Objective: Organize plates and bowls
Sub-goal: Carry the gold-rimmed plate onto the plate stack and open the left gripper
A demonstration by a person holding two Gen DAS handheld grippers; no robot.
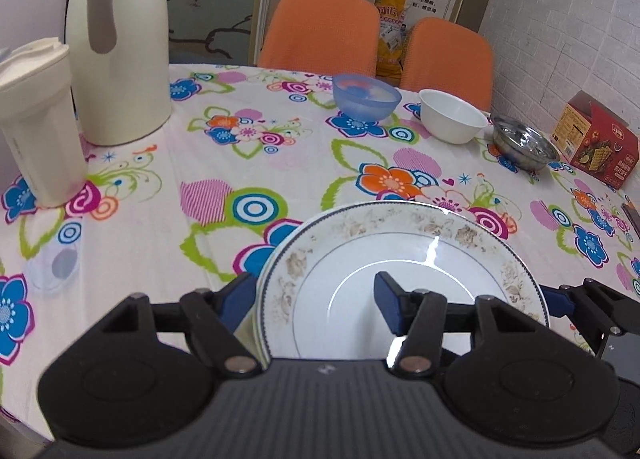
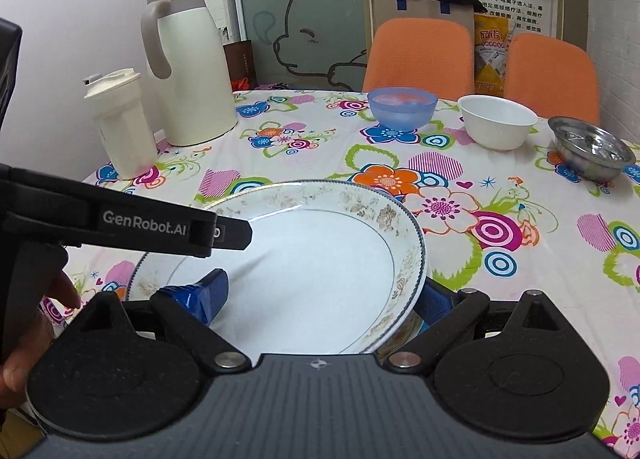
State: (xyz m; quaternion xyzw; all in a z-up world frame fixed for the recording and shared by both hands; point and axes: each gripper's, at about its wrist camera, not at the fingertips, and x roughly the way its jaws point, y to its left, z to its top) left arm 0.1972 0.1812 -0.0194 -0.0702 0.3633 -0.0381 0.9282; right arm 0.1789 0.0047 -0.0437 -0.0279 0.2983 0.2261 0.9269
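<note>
Both tools clamped on plate rim — left tool (image 1: pixel 316 299), right tool (image 2: pixel 320 299), plate (image 2: pixel 312 259) not yet placed; blue bowl (image 2: pixel 402 107), white bowl (image 2: pixel 497 121), steel bowl (image 2: pixel 592 147) unstacked on table (image 2: pixel 320 155).

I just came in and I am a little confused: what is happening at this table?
A person holds a handheld gripper in each hand and both grip one floral-rimmed plate, tilted above the flowered tablecloth. The left gripper has its jaws on the plate's left rim; the right gripper clamps the right rim. At the far side, a blue bowl, a white bowl and a steel bowl stand in a row, not yet stacked.
</note>
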